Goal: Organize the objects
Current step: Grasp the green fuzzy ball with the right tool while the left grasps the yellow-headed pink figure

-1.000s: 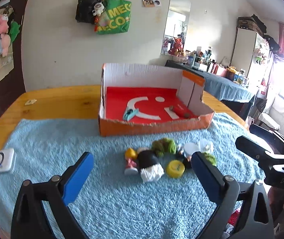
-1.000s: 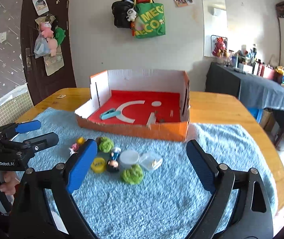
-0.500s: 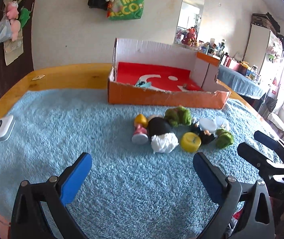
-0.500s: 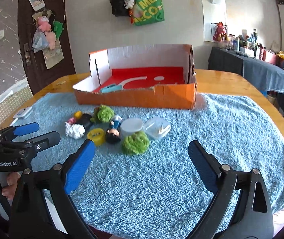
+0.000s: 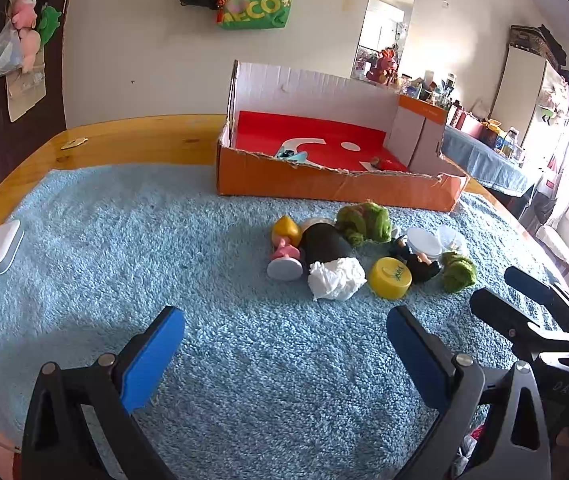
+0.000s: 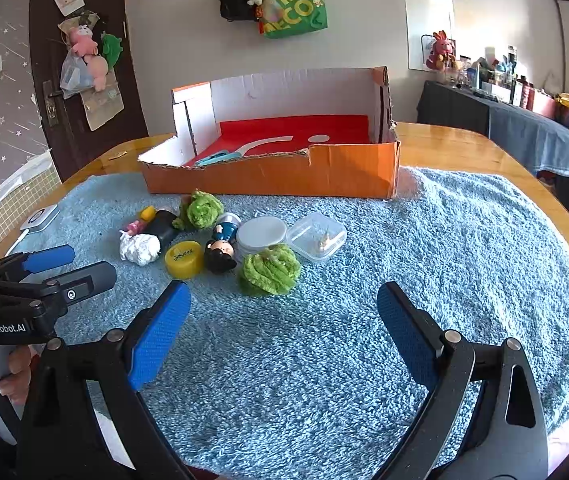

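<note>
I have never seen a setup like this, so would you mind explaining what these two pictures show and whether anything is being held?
There is no robot here: a person holds a two-finger gripper in each hand, and each carries a fisheye camera looking forward along its blue-padded fingers. One picture comes from the left gripper, the other from the right gripper; each also shows the other at its edge. Both are open and hold nothing. Below them a blue towel covers a wooden table. On the towel lies a cluster of small things: two green fluffy balls, a yellow cap, a white lid, a clear plastic box, small figurines and a white wad. Behind them stands an orange cardboard box with a red floor.
</note>
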Tool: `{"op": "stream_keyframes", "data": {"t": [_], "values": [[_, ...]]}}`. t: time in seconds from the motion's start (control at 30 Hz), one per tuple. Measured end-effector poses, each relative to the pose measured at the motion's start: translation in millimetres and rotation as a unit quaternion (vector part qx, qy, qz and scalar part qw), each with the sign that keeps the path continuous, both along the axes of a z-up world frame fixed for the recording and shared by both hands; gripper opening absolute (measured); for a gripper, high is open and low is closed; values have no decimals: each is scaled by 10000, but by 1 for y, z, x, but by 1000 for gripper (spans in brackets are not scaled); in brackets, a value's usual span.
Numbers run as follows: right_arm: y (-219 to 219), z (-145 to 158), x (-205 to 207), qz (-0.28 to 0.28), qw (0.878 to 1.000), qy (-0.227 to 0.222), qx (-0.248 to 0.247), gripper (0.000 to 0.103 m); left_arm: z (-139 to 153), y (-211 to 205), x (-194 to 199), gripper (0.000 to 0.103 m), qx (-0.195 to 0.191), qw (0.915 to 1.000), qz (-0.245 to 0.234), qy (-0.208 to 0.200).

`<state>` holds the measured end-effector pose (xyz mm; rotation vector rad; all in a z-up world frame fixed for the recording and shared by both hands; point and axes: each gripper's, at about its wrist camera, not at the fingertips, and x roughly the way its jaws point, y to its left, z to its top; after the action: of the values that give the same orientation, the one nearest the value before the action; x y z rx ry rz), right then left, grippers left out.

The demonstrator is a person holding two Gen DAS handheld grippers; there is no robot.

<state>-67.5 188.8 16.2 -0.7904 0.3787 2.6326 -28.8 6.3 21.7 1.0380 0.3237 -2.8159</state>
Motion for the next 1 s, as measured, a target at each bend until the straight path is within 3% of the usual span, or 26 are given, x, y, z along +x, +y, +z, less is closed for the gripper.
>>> {"op": "stream_keyframes", "data": {"t": [0.43,0.87,1.0], "values": [[12,4,-9,-46,9999,-44,-80,96,11,-22,-20,103,-146,9997,123,-154],[24,-1,-22,-39,9994,-204,-292,96,9,-37,-50,97,-483,9971,-29,-579],[26,-5,-24,-30,9991,-274,-322,96,4,-40,-55,97,-385,9966,-205,-704]]}}
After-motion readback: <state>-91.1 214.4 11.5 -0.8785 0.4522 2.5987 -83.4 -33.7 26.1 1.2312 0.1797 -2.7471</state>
